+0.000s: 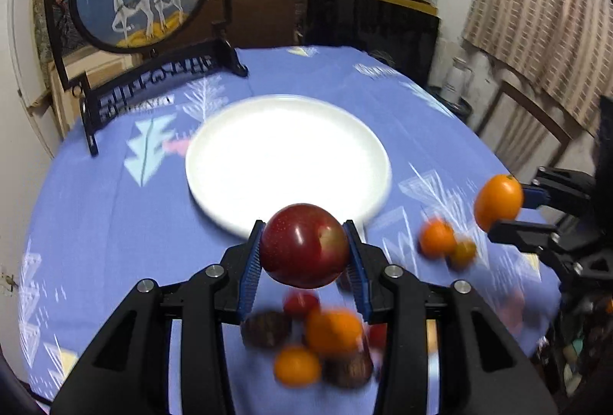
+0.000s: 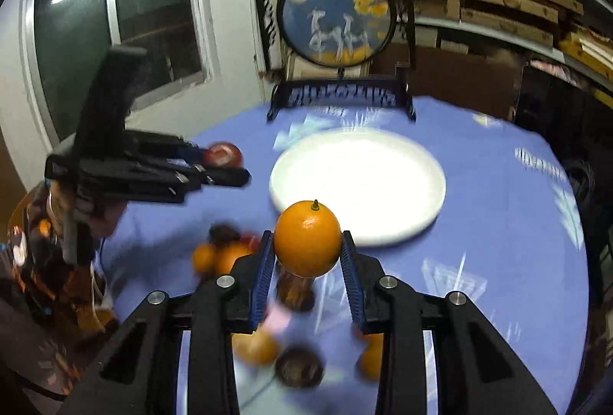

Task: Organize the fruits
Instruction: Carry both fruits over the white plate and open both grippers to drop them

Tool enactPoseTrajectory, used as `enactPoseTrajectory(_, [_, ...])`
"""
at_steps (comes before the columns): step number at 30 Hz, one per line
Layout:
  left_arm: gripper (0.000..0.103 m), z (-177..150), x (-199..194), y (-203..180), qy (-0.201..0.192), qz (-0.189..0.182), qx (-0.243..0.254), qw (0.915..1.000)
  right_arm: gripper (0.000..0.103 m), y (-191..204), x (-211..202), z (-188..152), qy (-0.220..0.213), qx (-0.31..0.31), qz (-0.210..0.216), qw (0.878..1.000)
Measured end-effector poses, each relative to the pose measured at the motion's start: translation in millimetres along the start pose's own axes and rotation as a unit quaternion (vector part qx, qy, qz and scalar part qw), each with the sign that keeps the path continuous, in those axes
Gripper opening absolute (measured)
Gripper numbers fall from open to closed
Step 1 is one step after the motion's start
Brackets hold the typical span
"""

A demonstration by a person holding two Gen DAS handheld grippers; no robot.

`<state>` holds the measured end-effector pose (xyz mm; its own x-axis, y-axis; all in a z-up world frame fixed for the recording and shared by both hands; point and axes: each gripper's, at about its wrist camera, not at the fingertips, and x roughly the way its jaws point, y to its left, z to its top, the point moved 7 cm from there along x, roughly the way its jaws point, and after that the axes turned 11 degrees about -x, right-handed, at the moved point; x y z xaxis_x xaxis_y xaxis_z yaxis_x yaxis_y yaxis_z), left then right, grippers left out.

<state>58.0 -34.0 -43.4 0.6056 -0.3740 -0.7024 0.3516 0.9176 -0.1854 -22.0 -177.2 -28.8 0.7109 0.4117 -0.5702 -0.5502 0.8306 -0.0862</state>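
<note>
Red glossy apple (image 1: 304, 246) sits clamped in the left gripper (image 1: 304, 250), round orange (image 2: 307, 238) pinched in the right gripper (image 2: 307, 254), both lifted near the empty white plate (image 1: 214, 162), probably headed there.

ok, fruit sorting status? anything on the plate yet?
Nothing placed: the white plate is bare. In hand: left claw grips a red apple, right claw an orange. Left: the loose fruit pile on the blue tablecloth.
</note>
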Motion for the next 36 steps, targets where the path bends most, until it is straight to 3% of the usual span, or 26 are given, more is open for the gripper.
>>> enactPoseTrajectory(7, [0.039, 48.4, 59.4, 17.3, -0.014, 0.105, -0.035, 0.9937, 0.035, -53.3, 65.2, 32.0, 0.015, 0.038, -0.01, 0.999])
enactPoseTrajectory(11, [0.039, 52.2, 90.2, 25.2, 0.012, 0.105, -0.059, 0.9926, 0.035, -69.5, 104.0, 38.3, 0.025, 0.059, -0.005, 0.998])
enactPoseTrajectory(17, [0.039, 57.1, 118.0, 36.4, 0.022, 0.139, -0.058, 0.9884, 0.035, -82.1, 137.6, 43.4, 0.044, 0.069, -0.003, 0.997])
enactPoseTrajectory(33, [0.04, 57.5, 146.8, 43.4, 0.045, 0.154, -0.05, 0.9857, 0.035, -88.8, 161.8, 44.0, 0.062, 0.063, 0.006, 0.996])
enactPoseTrajectory(36, [0.045, 56.7, 149.6, 43.4, 0.049, 0.156, -0.051, 0.9851, 0.036, -90.2, 163.9, 42.2, 0.067, 0.067, 0.01, 0.995])
